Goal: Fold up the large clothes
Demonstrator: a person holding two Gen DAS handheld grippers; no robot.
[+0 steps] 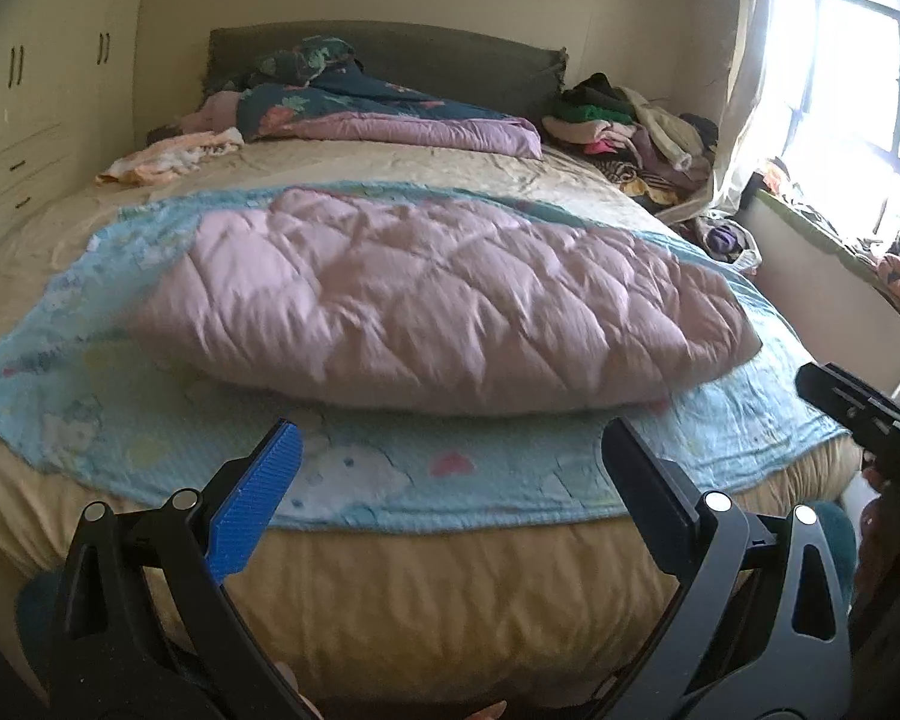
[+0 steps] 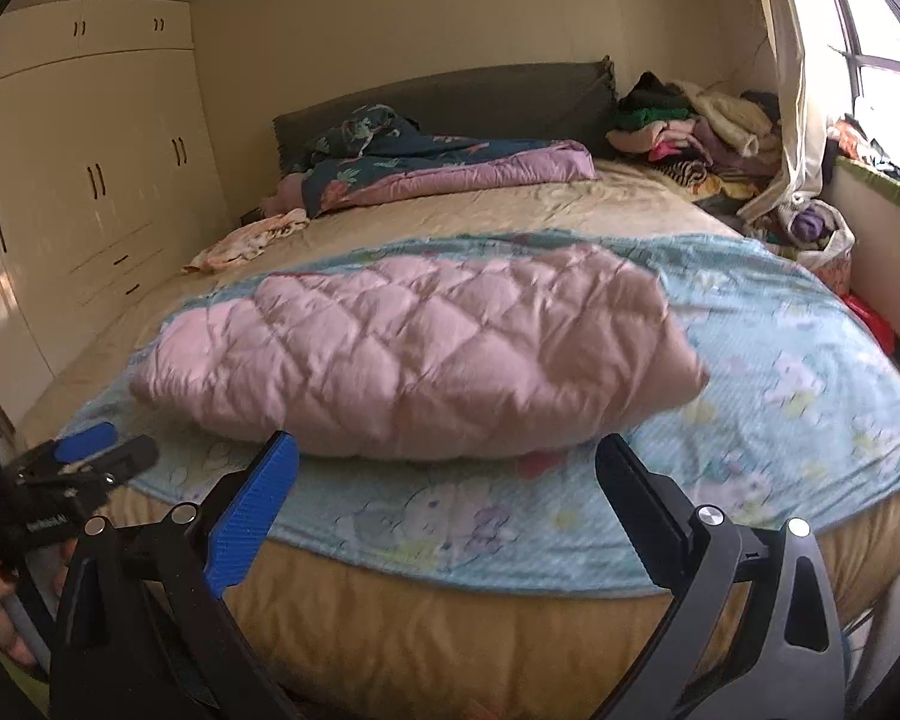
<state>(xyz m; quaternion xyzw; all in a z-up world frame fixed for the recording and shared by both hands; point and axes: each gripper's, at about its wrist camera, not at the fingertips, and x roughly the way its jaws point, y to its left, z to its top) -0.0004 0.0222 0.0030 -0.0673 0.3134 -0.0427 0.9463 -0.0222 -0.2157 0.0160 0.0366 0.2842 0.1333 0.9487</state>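
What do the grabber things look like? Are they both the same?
Yes, the same. The left gripper and right gripper each have a black frame with silver round bolts, one ridged blue finger and one plain black finger. No sleeves or cables show.

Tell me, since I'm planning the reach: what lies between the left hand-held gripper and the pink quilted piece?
Only a strip of the blue patterned blanket separates the open left hand-held gripper from the pink quilted piece; the left wrist view shows it.
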